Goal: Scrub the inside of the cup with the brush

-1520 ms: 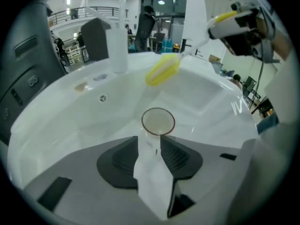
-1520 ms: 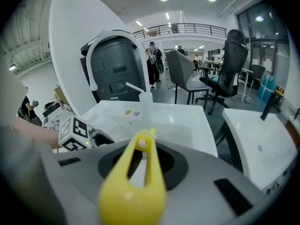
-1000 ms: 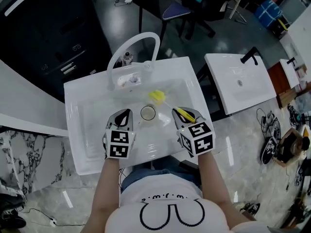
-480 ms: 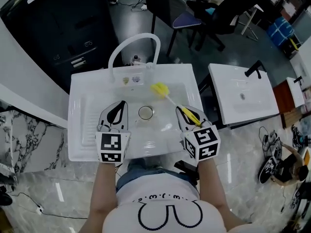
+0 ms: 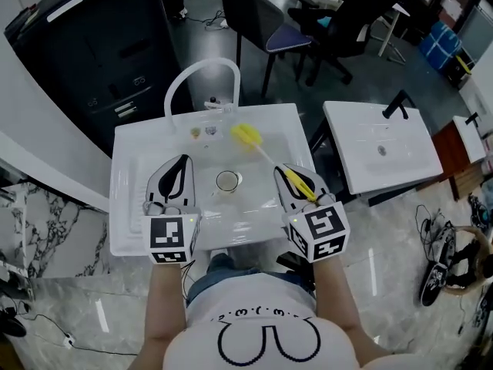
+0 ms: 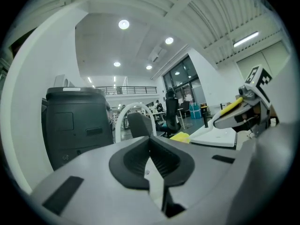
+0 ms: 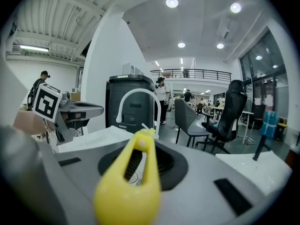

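Note:
A clear cup (image 5: 228, 180) stands upright in the middle of the white sink (image 5: 127, 206). My left gripper (image 5: 181, 162) hovers over the basin just left of the cup, shut and empty; in the left gripper view its jaws (image 6: 152, 159) are pressed together with nothing between them. My right gripper (image 5: 287, 173) sits right of the cup, shut on the handle of the yellow brush (image 5: 266, 157). The brush head (image 5: 246, 136) points at the sink's back wall, beyond the cup and outside it. The handle (image 7: 133, 182) fills the right gripper view between the jaws.
A white arched faucet (image 5: 196, 83) rises at the sink's back edge, with small items (image 5: 202, 132) at its base. A second white basin (image 5: 381, 149) stands to the right. A dark cabinet (image 5: 100, 45) and a chair (image 5: 254, 21) stand behind the sink.
The brush head has moved away from the cup toward the back of the sink. My left gripper has drifted a little left of the cup. Both stay shut.

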The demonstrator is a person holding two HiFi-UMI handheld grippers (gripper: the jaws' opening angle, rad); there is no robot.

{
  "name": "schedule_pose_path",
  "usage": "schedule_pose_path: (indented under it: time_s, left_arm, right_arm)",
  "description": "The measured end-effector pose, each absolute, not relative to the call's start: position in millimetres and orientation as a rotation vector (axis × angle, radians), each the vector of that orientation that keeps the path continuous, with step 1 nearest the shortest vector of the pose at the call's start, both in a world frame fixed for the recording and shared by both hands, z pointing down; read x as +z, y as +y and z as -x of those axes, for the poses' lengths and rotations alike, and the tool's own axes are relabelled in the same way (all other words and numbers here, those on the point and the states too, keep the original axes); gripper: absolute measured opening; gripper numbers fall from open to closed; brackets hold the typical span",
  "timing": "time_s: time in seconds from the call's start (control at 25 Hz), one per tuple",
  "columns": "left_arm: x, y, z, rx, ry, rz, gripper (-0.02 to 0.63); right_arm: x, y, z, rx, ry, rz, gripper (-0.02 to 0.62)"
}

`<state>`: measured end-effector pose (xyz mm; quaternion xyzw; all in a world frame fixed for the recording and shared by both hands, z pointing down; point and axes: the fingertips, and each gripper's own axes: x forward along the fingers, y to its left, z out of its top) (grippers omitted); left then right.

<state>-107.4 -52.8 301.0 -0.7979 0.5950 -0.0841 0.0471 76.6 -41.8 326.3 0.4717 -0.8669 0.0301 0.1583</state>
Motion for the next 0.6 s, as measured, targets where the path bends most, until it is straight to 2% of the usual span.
schedule_pose_path:
  time_s: [0.6]
  left_arm:
    - [283,-25,110,-0.255,1.800,2.399,0.015]
  right_arm:
    - [305,-19,-85,0.091,-2.497,-1.423,0.038]
